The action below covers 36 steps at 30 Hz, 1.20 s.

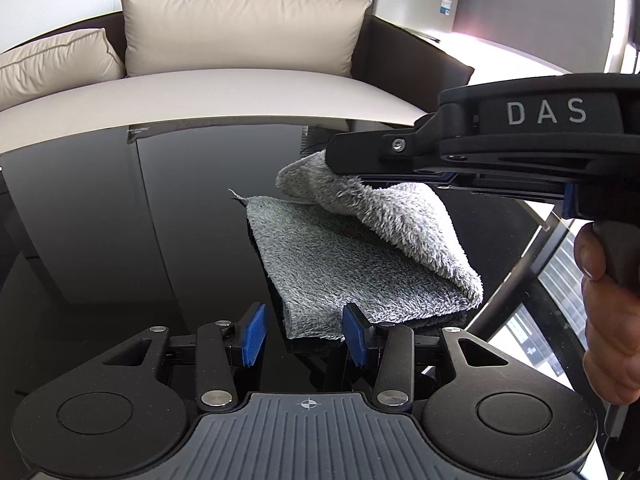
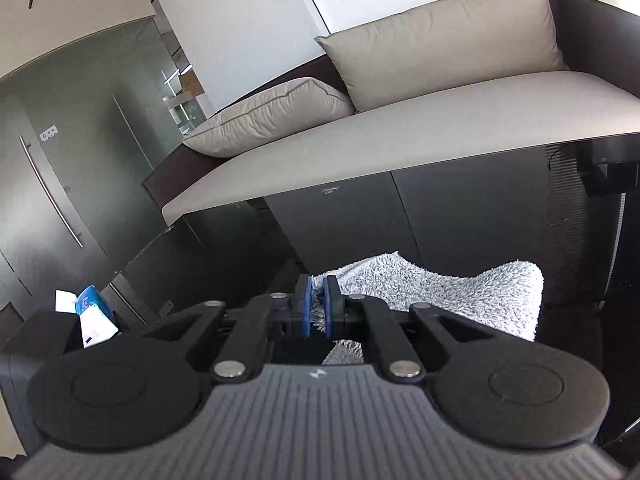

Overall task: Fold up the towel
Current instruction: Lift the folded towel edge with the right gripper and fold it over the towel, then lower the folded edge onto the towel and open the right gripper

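The grey towel (image 1: pixel 340 264) lies on the black glass table (image 1: pixel 120 220), one corner lifted and folded over. The right gripper (image 2: pixel 316 304) pinches that corner tight. The left gripper (image 1: pixel 304 334) stands part open and empty at the near edge.

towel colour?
Plain grey, fluffy pile, no pattern; the towel shows best in the left wrist view.

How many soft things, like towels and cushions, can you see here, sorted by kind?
Fluffy grey towel, partly folded on the glossy black table: 1
Beige fabric sofa cushions, one upright and one lying low: 2
Total: 3
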Motion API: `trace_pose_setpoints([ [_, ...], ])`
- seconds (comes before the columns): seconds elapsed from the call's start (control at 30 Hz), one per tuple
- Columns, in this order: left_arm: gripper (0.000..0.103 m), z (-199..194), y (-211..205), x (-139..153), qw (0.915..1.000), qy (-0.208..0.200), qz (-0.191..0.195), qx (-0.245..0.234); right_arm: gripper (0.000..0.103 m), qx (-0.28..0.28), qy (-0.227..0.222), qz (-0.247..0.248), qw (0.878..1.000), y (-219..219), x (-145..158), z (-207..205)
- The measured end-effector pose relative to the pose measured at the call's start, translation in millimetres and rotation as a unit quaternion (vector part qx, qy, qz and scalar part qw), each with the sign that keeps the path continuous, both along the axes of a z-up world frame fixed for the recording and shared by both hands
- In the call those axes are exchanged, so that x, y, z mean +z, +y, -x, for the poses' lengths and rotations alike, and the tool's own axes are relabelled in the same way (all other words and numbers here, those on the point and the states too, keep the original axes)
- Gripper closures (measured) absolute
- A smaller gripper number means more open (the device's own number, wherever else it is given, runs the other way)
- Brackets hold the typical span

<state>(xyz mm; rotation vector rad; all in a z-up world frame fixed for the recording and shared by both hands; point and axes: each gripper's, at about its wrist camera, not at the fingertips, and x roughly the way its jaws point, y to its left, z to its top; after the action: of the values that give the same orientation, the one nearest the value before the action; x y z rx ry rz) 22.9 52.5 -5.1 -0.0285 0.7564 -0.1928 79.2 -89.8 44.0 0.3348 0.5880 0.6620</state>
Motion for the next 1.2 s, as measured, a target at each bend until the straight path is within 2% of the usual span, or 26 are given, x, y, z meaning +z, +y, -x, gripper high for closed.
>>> trace_pose_setpoints([
  [0.53,0.064,0,1,-1,1.0,0.001,0.003,-0.001,0.096,0.036,0.004,-0.003,0.999,7,-2,3],
  [0.9,0.063,1,-2,-2,1.0,0.001,-0.004,-0.002,0.096,0.043,0.049,-0.009,0.998,7,-17,-9],
  [0.97,0.055,1,-2,-2,1.0,0.002,-0.007,-0.003,0.096,0.043,0.052,-0.009,0.998,8,-18,-9],
  [1.1,0.047,2,0,0,0.9999,0.004,-0.009,-0.003,0.096,0.043,0.05,-0.006,0.998,9,-19,-8],
  [1.17,0.037,3,3,2,1.0,0.006,-0.007,-0.004,0.096,0.046,0.054,-0.002,0.998,10,-20,-8],
  [1.2,0.037,4,4,3,0.9999,0.006,-0.007,-0.005,0.096,0.047,0.056,0.001,0.997,11,-20,-8],
])
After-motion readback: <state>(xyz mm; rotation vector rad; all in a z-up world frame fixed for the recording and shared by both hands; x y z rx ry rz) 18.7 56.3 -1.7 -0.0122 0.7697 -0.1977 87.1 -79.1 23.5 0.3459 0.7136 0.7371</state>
